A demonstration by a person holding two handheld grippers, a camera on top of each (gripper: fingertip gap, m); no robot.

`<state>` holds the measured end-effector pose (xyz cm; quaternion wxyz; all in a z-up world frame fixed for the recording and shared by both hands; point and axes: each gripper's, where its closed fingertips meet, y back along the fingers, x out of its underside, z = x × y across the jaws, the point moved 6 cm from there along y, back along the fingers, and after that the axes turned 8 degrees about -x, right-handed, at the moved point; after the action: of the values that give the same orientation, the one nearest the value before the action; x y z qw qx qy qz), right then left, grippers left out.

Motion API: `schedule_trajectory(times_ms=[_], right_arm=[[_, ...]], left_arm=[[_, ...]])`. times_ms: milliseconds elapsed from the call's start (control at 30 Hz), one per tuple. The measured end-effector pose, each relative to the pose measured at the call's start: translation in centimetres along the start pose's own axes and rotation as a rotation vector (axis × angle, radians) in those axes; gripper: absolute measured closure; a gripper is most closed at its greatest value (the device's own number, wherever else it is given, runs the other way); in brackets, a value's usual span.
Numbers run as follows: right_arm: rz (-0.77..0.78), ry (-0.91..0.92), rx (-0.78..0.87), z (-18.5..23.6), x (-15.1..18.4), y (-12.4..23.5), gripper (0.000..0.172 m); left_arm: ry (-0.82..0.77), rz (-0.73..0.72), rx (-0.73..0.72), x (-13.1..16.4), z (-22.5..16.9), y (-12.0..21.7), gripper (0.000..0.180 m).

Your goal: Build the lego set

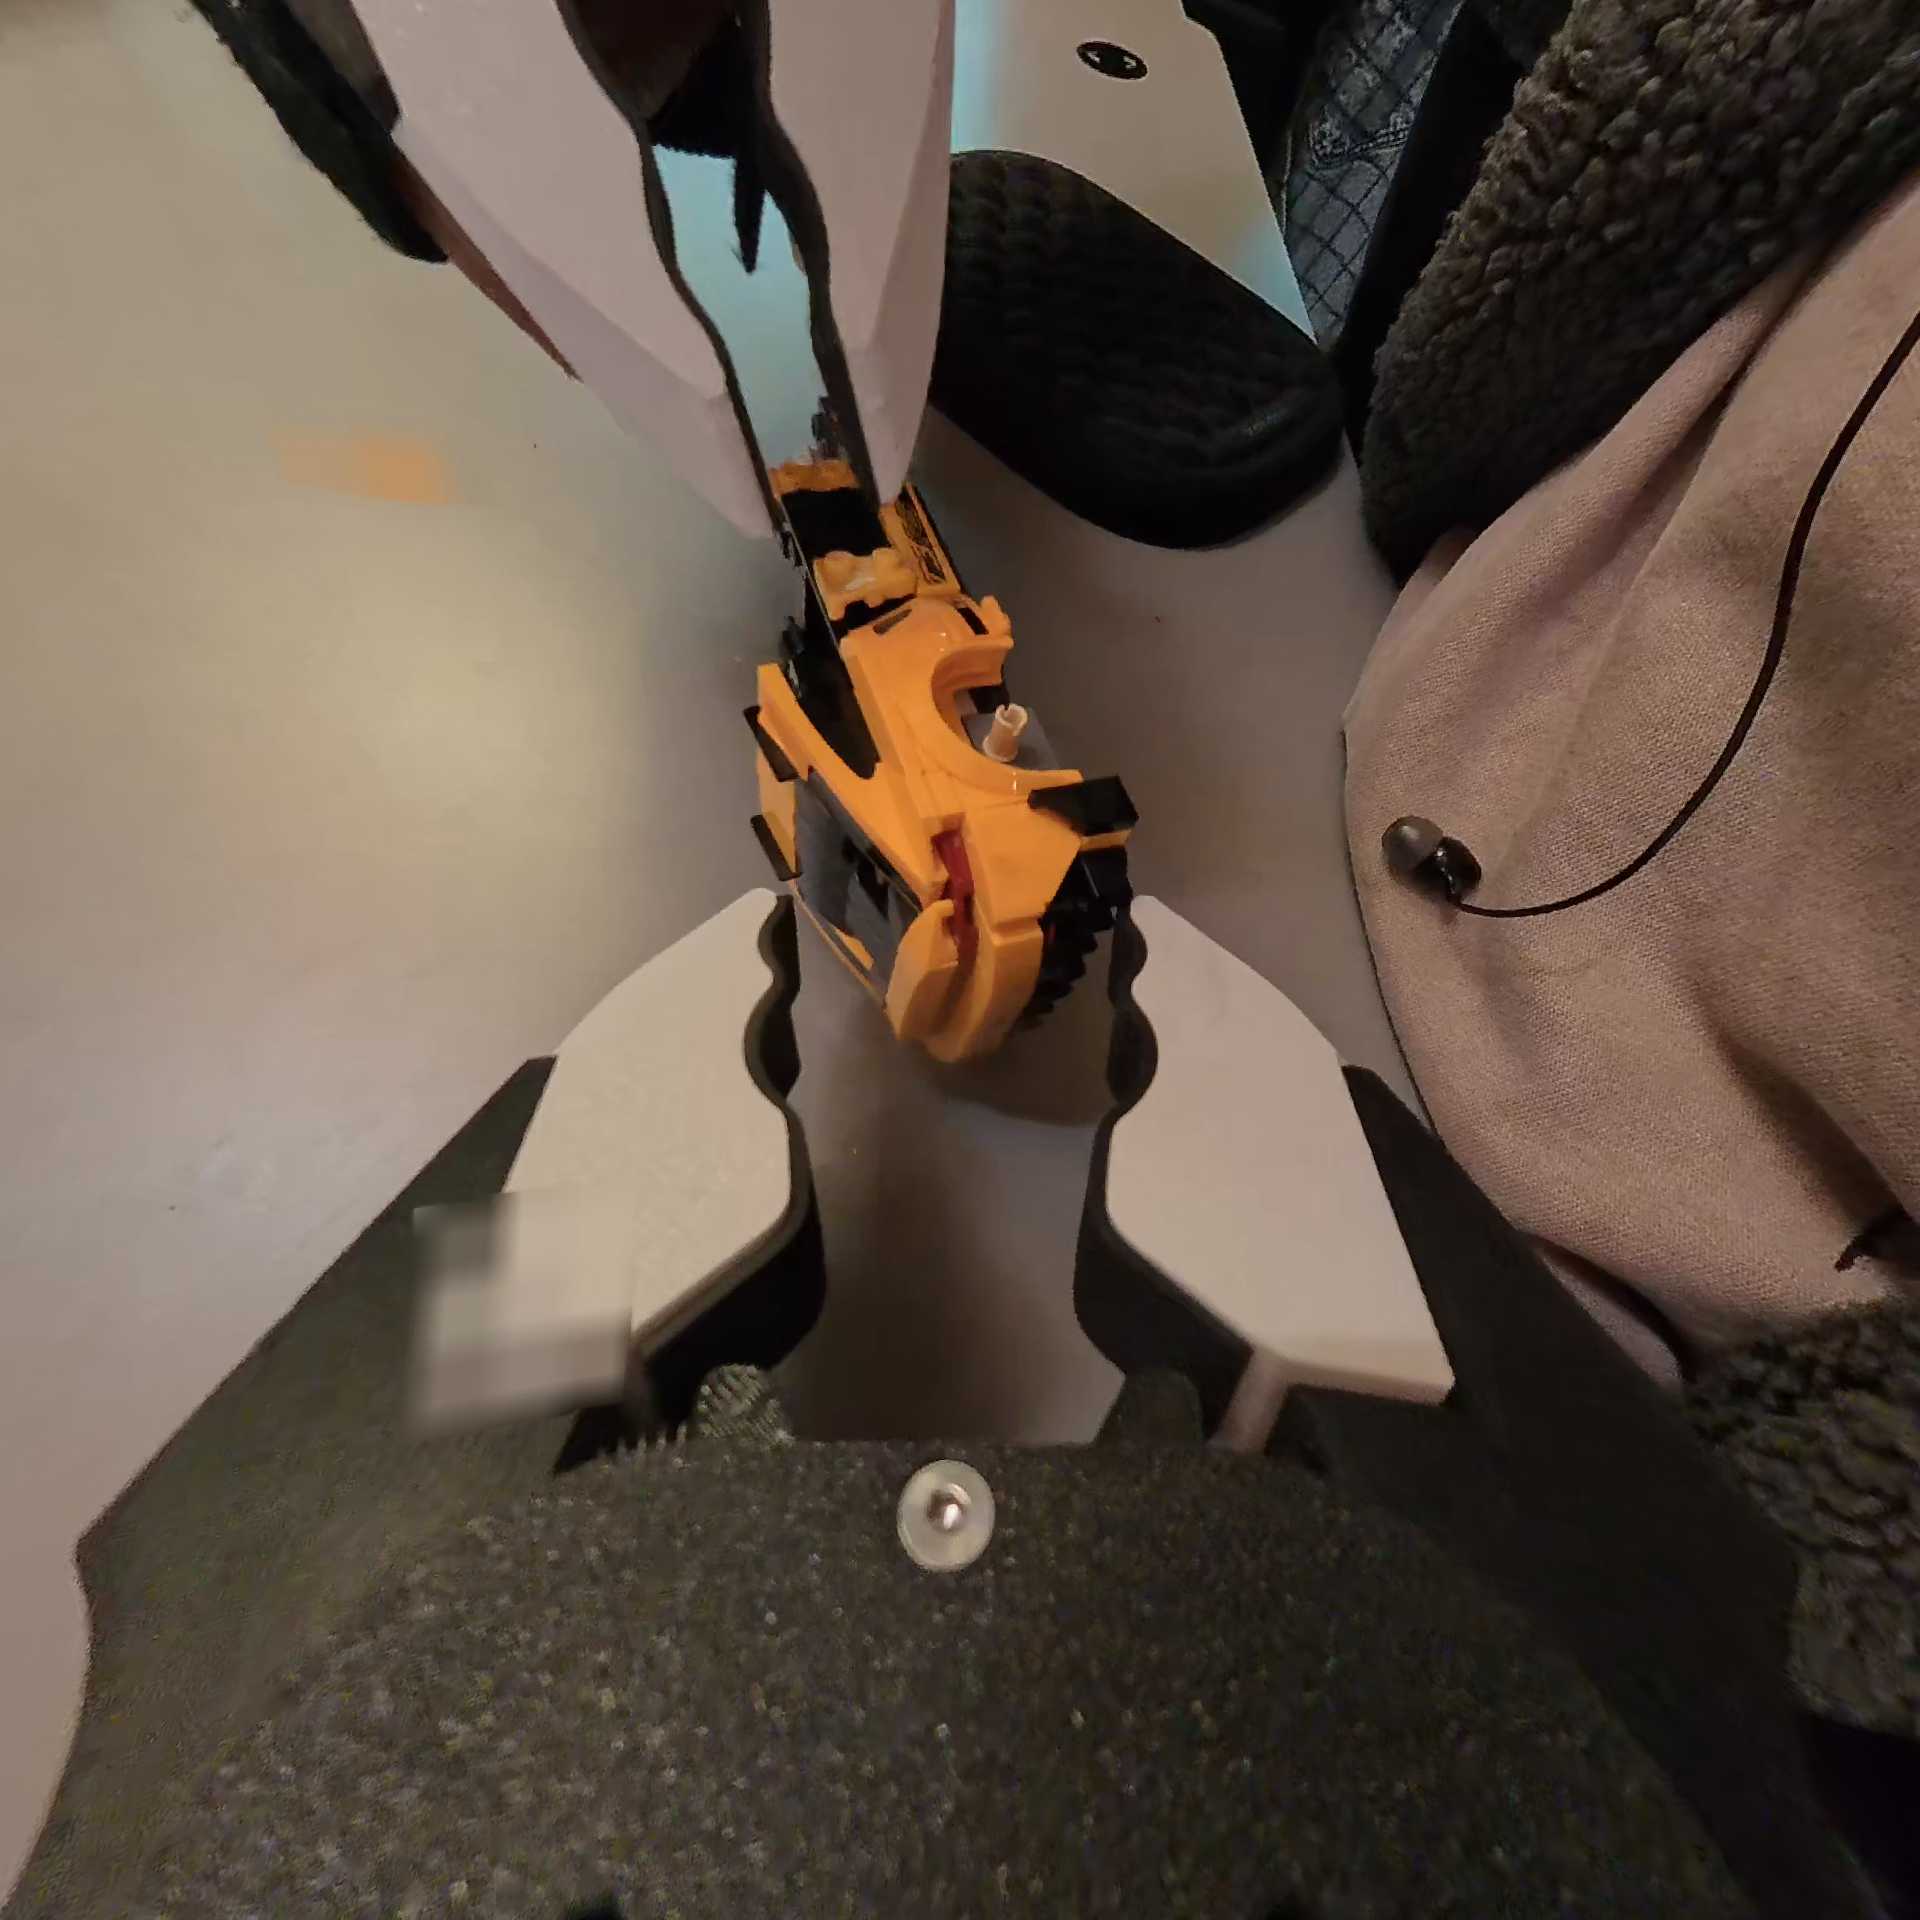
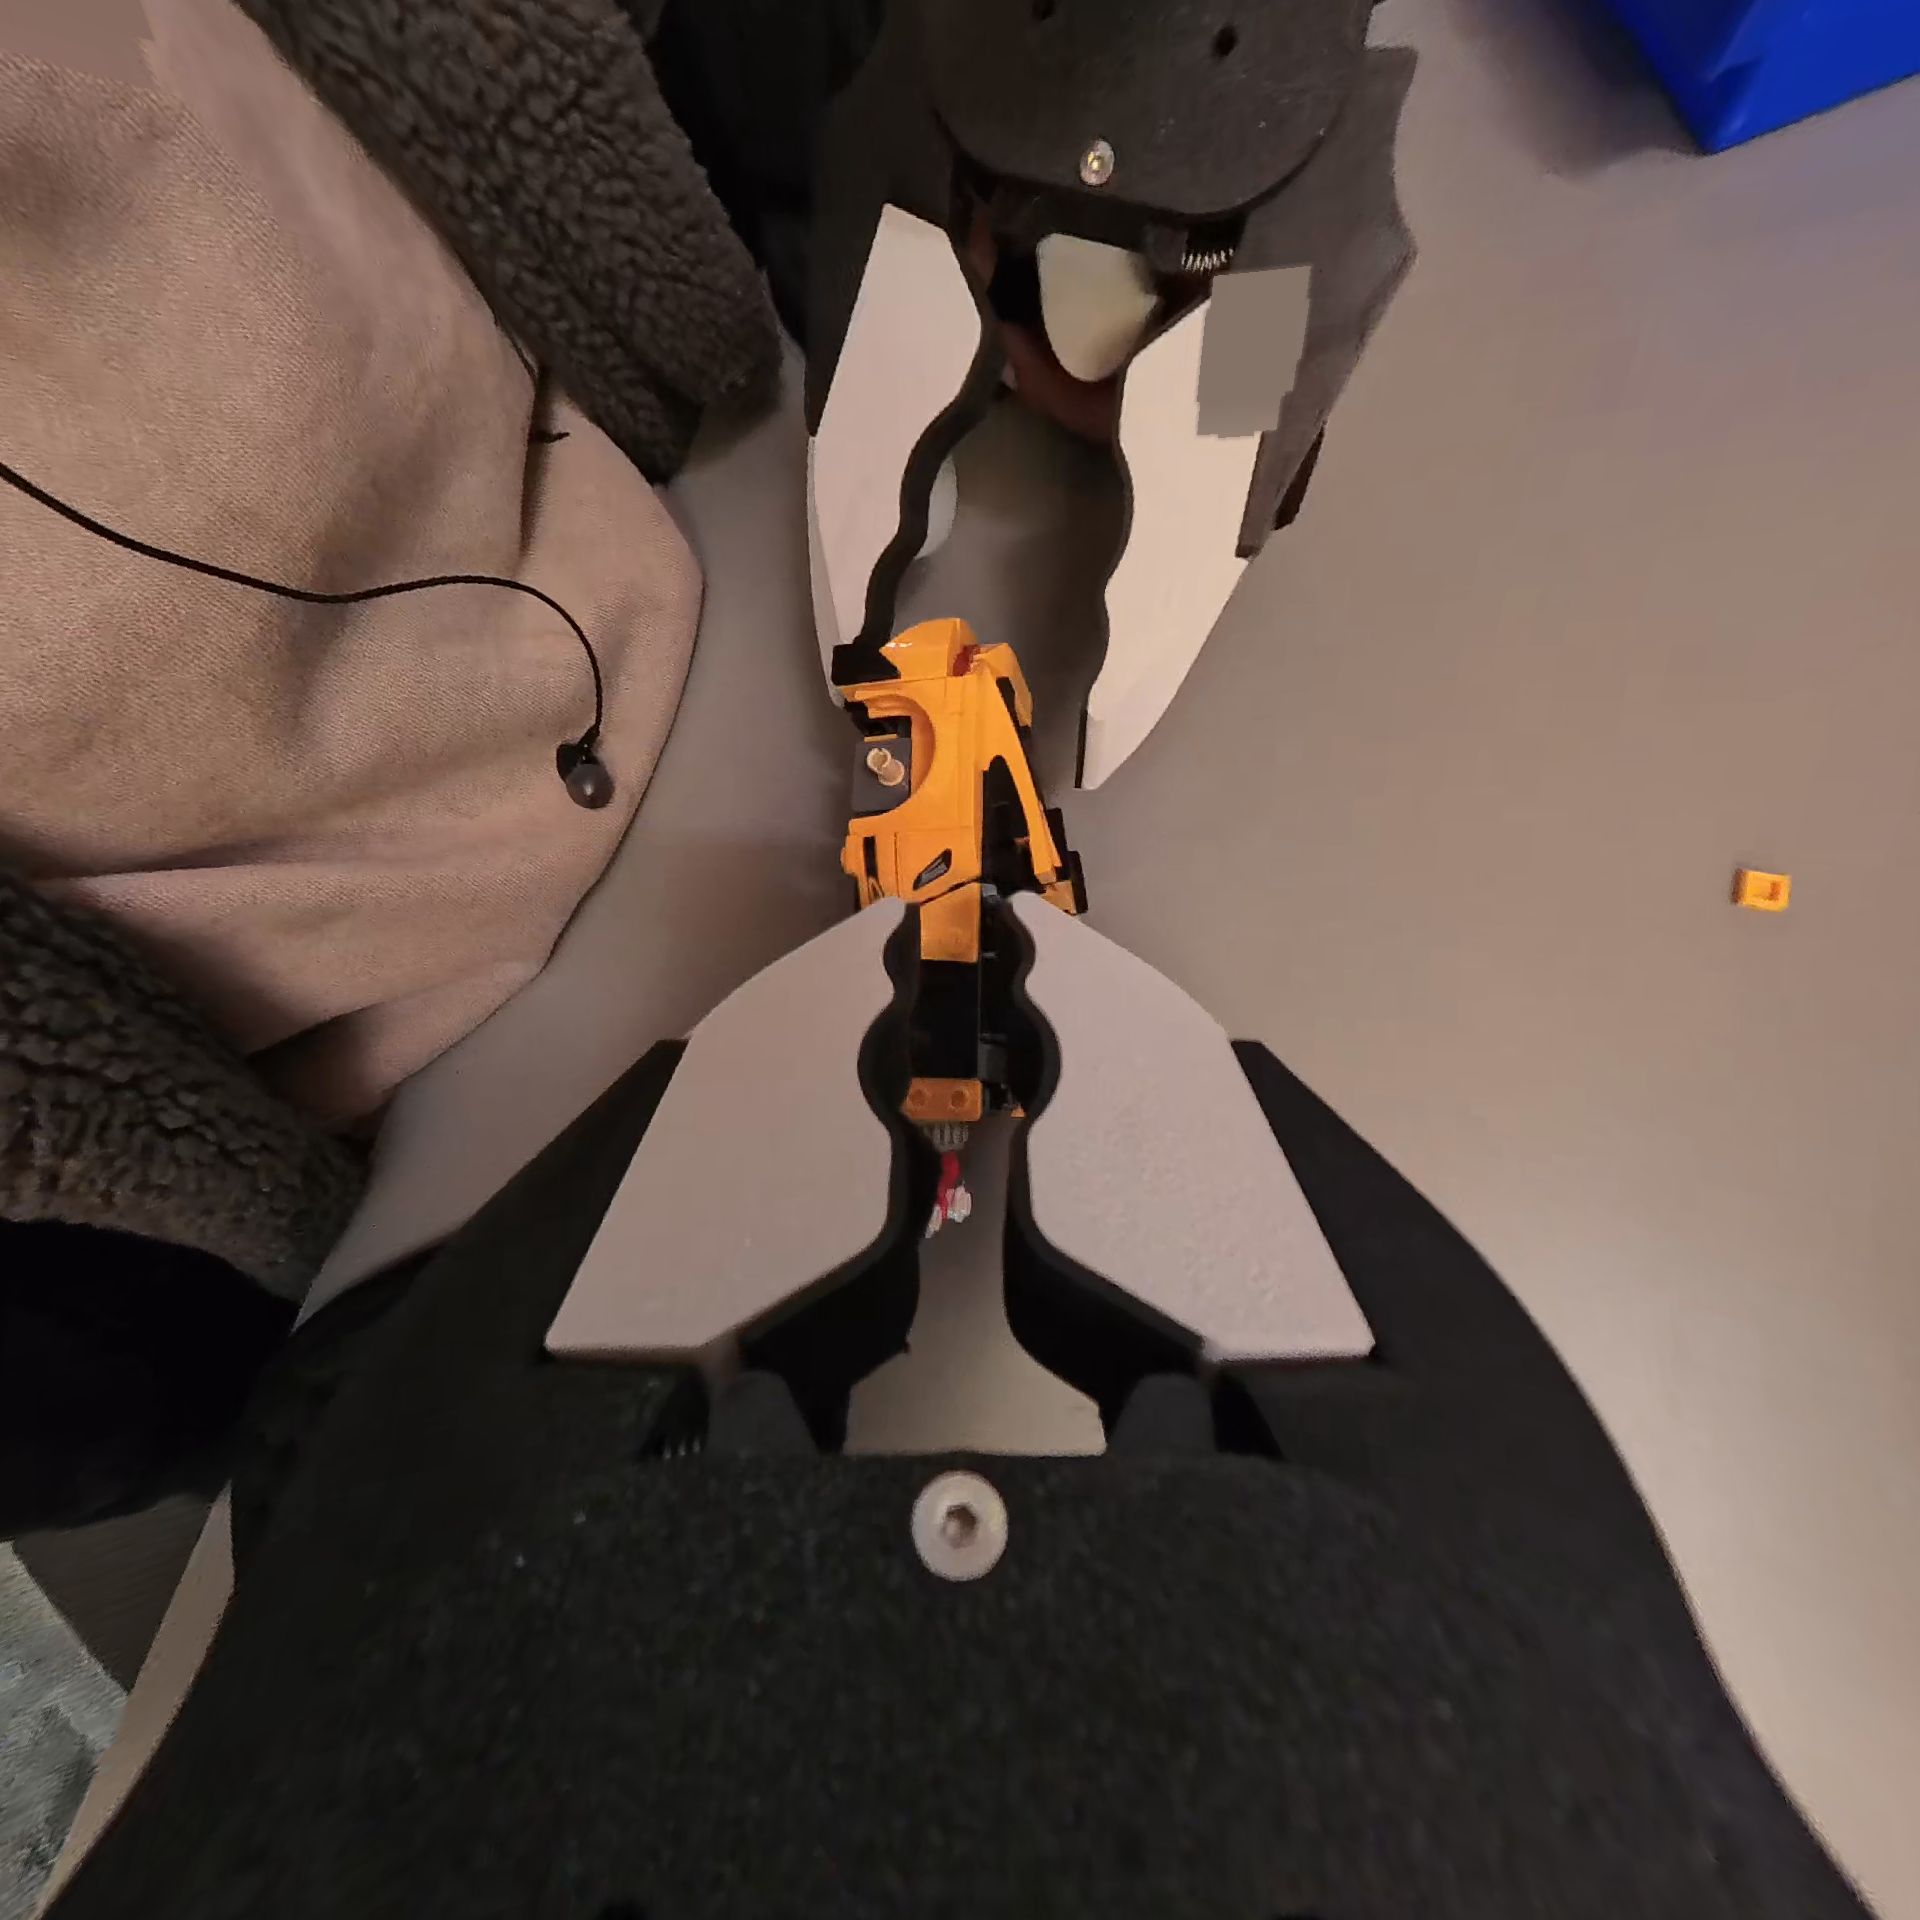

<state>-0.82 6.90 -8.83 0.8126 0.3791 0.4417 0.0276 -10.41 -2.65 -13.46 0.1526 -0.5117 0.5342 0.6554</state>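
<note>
Right tool [image 2: 961, 914] pinching 1 end of an orange-and-black brick car [image 2: 951, 790] above the bench [image 2: 1455, 1039]; left tool [image 1: 951, 914] spread — flanking its far end, pads apart from it.

the toy car [image 2: 940, 790] sits between the right gripper [image 2: 956, 914] and left gripper [image 1: 951, 914], above the table [image 2: 1455, 1039].
</note>
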Motion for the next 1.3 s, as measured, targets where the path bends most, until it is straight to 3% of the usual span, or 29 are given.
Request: schedule_trajectory(times_ms=[633, 1000, 1300], right_arm=[[0.158, -0.017, 0.076, 0.7, -0.3, -1.2, 0.165], [0.103, -0.193, 0.194, 1.3, -0.2, -1.3, 0.172], [0.124, -0.100, 0.226, 2.0, -0.4, -1.2, 0.168]], left_arm=[[-0.018, -0.021, -0.034, -0.7, -0.8, 0.3, 0.136], [-0.040, -0.046, -0.144, -0.8, -1.5, 0.0, 0.142], [-0.053, -0.058, -0.149, -0.8, -1.6, -0.3, 0.142]])
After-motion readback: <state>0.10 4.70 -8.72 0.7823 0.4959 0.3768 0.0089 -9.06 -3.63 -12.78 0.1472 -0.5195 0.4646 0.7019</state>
